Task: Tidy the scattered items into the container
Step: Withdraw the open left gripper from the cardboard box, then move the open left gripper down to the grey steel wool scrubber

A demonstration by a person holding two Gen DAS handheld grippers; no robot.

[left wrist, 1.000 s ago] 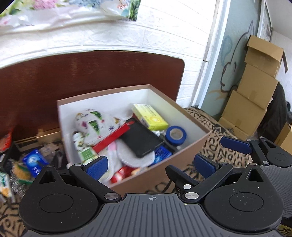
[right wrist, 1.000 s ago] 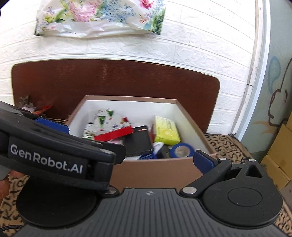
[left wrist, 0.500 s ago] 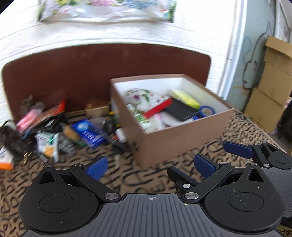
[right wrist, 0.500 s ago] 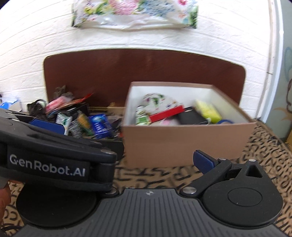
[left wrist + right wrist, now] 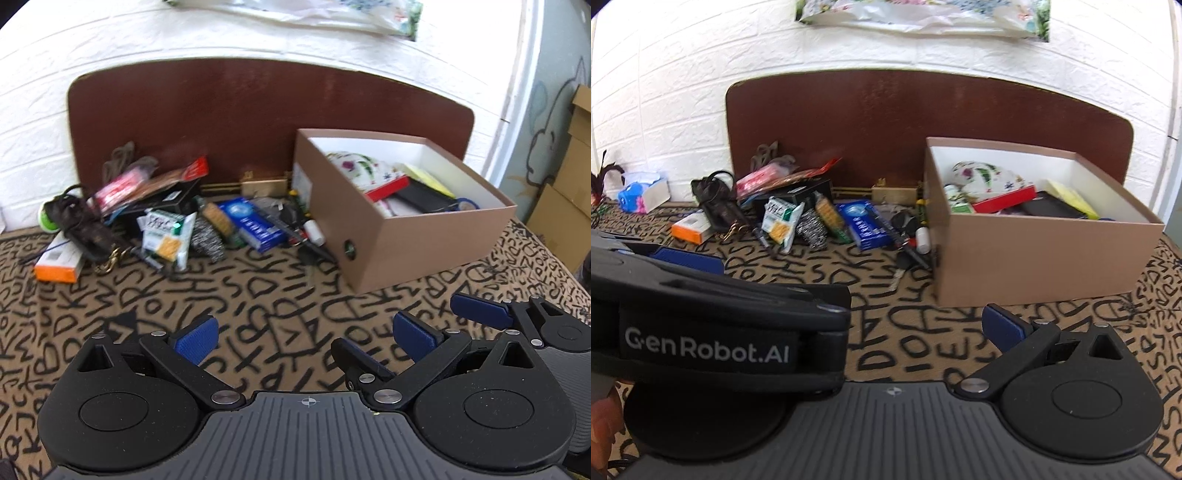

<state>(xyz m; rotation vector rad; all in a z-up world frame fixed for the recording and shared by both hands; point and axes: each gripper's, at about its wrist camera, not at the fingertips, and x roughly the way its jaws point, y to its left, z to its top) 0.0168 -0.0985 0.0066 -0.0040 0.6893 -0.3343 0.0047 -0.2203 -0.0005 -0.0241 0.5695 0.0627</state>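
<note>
Left wrist view: we held our left gripper spread wide and empty above the letter-patterned cloth, its blue pads well apart. At 3 o'clock of it our right gripper showed only one blue pad, and in its own view the left gripper's black body covered the left finger, so we could not tell whether it was spread or closed; nothing showed between its fingers. At 1 o'clock of the left gripper stood the brown cardboard box, white inside, already holding a floral pouch, a red flat pack, a black wallet-like case and a yellow packet. At 11 o'clock the scattered items lay in a heap against the brown headboard: a blue packet near the box's left wall, a steel scourer left of it, a green-and-white sachet touching the scourer, a dark strap with a brass clasp, and an orange-and-white carton at the far left. Right wrist view: a tissue box sat at 10 o'clock by the white brick wall.
</note>
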